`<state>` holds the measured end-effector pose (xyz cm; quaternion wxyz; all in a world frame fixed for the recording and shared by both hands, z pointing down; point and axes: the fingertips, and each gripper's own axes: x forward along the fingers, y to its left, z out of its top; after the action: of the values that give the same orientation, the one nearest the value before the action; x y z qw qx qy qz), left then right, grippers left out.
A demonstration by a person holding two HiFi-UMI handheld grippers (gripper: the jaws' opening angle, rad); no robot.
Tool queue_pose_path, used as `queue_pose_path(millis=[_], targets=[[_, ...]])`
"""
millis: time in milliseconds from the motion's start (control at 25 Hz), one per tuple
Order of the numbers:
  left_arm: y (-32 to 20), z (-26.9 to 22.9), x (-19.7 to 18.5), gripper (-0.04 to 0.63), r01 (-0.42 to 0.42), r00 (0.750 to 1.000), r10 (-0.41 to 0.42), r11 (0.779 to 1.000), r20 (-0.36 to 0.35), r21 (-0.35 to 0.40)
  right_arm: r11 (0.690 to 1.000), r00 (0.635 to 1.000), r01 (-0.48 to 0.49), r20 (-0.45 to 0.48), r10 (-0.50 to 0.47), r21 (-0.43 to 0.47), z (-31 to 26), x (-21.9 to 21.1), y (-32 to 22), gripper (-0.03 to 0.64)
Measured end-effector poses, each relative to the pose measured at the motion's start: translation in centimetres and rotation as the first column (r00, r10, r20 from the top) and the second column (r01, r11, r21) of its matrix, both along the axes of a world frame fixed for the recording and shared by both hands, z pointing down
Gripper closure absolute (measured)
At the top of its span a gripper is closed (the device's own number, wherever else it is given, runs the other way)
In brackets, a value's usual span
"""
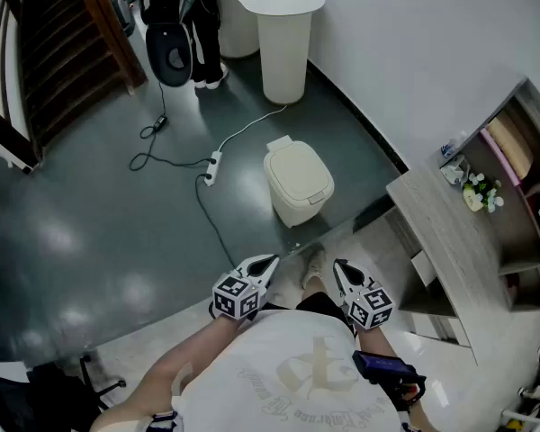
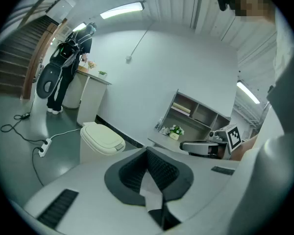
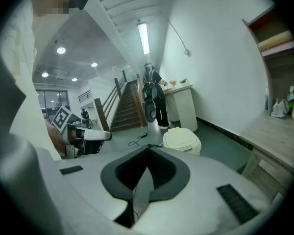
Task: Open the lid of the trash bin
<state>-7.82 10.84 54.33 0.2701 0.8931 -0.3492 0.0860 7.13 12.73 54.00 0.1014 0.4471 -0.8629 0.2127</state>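
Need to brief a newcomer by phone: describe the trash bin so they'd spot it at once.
On the dark floor, follow the white wall to the stretch between the tall white stand and the grey desk. The bin stands there, a power strip nearby. Unlike the tall stand, it is low, cream and round-cornered, with its lid shut.

**Left hand-held gripper** (image 1: 268, 263) and **right hand-held gripper** (image 1: 338, 266): white shells, each carrying a cube (image 1: 236, 297) faced with black-and-white square markers. Seen from its own camera, each body is a smooth pale-grey housing. A dark grey collar (image 2: 148, 176) surrounds the ribbed black jaw pads, with a dark slotted vent (image 2: 59, 207) to either side. **Clothing:** a white T-shirt (image 1: 279, 376) with a faint pale print, and a dark strap (image 1: 387, 367) at the right wrist.
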Motion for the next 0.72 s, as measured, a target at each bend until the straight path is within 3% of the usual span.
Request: queue_pose_path(millis=[400, 720], targets=[[1.9, -0.2, 0.7, 0.581, -0.013, 1.0, 0.013, 1.0, 0.019, 0.013, 0.999, 1.0, 0.019, 0.011, -0.02, 0.028, 0.1, -0.1, 2.6, 0.612], [2.3, -0.6, 1.7, 0.58, -0.039, 0.999, 0.038, 0.999, 0.023, 0.028, 0.998, 0.999, -0.05, 0.015, 0.049, 0.041, 0.0, 1.3, 3.0, 0.612]])
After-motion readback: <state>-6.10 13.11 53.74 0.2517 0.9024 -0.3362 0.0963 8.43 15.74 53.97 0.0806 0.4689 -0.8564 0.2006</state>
